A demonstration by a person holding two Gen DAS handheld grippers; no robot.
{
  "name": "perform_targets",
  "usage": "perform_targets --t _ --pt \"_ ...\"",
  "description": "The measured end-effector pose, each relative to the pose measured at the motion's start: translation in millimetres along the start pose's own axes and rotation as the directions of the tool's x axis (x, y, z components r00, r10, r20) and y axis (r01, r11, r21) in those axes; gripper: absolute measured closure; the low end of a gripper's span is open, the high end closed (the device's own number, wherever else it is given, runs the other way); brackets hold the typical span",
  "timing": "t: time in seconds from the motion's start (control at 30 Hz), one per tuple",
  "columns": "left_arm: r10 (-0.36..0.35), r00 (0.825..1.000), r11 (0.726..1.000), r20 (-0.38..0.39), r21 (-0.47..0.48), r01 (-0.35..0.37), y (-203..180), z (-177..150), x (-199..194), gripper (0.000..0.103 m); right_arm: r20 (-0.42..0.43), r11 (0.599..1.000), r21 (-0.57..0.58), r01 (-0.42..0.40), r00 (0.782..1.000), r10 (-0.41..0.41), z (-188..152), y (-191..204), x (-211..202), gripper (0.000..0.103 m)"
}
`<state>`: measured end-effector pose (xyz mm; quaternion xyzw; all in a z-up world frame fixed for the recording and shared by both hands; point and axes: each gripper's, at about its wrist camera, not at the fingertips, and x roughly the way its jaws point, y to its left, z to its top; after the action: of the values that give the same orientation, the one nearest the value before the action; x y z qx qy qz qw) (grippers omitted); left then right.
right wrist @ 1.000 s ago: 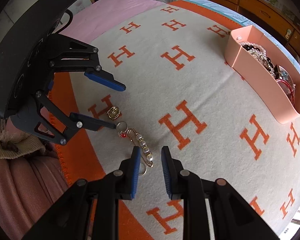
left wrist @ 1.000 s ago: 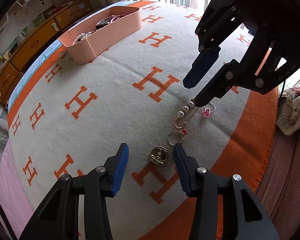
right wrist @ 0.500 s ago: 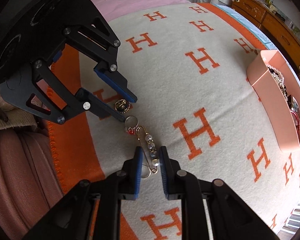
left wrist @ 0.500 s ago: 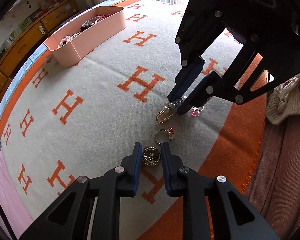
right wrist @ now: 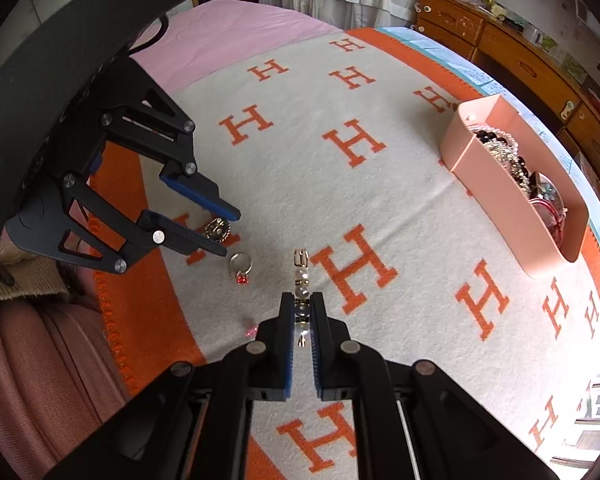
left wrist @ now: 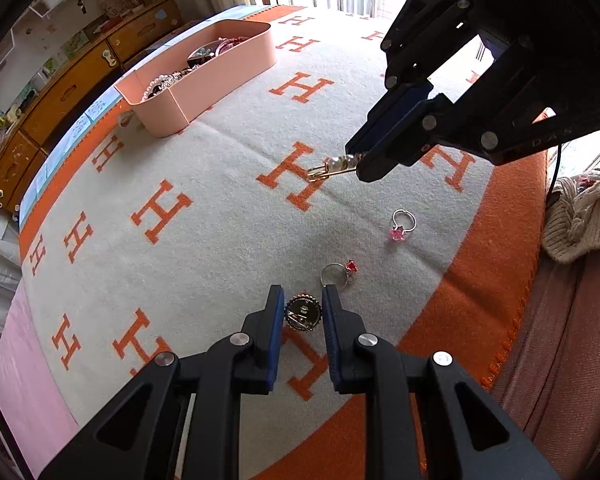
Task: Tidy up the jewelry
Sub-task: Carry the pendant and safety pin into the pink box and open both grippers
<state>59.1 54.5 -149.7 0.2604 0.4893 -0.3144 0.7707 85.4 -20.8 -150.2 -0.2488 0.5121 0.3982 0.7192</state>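
Observation:
A round gold-rimmed brooch (left wrist: pixel 303 314) lies on the H-patterned blanket (left wrist: pixel 204 240), and my left gripper (left wrist: pixel 302 304) is shut on it, one blue pad on each side. The brooch (right wrist: pixel 217 229) also shows between the left gripper (right wrist: pixel 230 234) fingertips in the right wrist view. My right gripper (right wrist: pixel 302 306) holds a gold pearl pin (right wrist: pixel 301 276) just above the blanket; its jaws are closing the last bit and the pads press on the pin. From the left wrist view the pin (left wrist: pixel 332 166) sticks out of the right gripper (left wrist: pixel 360 166) sideways.
A ring with a red stone (left wrist: pixel 338 274) (right wrist: pixel 241 266) and a ring with a pink stone (left wrist: pixel 402 224) lie loose near the brooch. A pink tray (left wrist: pixel 220 76) (right wrist: pixel 500 184) with jewelry in it sits farther off. A wooden dresser (left wrist: pixel 60 100) runs beyond the bed.
Both grippers went from open to shut: the left on the brooch, the right on the pearl pin. The right gripper then lifted the pin off the blanket, away from the rings.

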Motion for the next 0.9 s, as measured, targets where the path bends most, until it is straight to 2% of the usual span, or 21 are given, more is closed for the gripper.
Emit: perform_targets --t 0.17,0.33,0.47,0.6,0.73,0.87,0.9 --pt "0.085 0.996 0.996 0.030 -0.006 -0.085 6 19 -22 0.086 0.071 0.997 0.071 0.039 0.997 -0.044 -1 -18 -29 0.096" --pt "0.195 0.980 0.978 0.049 -0.087 -0.190 29 54 -46 0.086 0.160 0.978 0.193 0.082 0.981 -0.114 5 -51 -69 0.096" --pt "0.258 0.962 0.956 0.090 -0.166 -0.241 52 91 -69 0.086 0.237 0.941 0.326 0.087 0.956 -0.171 14 -87 -105 0.096" --pt "0.323 0.938 0.923 0.126 -0.260 -0.283 80 130 -89 0.086 0.300 0.882 0.469 0.053 0.929 -0.215 24 -128 -136 0.096" --pt "0.351 0.926 0.890 0.139 -0.357 -0.284 110 169 -96 0.086 0.328 0.824 0.566 0.014 0.913 -0.241 37 -165 -148 0.096" --pt "0.331 0.930 0.871 0.158 -0.430 -0.237 136 202 -77 0.086 0.309 0.784 0.620 0.011 0.916 -0.257 49 -194 -135 0.096" --pt "0.316 0.936 0.868 0.157 -0.447 -0.218 140 208 -66 0.086 0.296 0.778 0.628 0.016 0.919 -0.259 51 -200 -127 0.096"
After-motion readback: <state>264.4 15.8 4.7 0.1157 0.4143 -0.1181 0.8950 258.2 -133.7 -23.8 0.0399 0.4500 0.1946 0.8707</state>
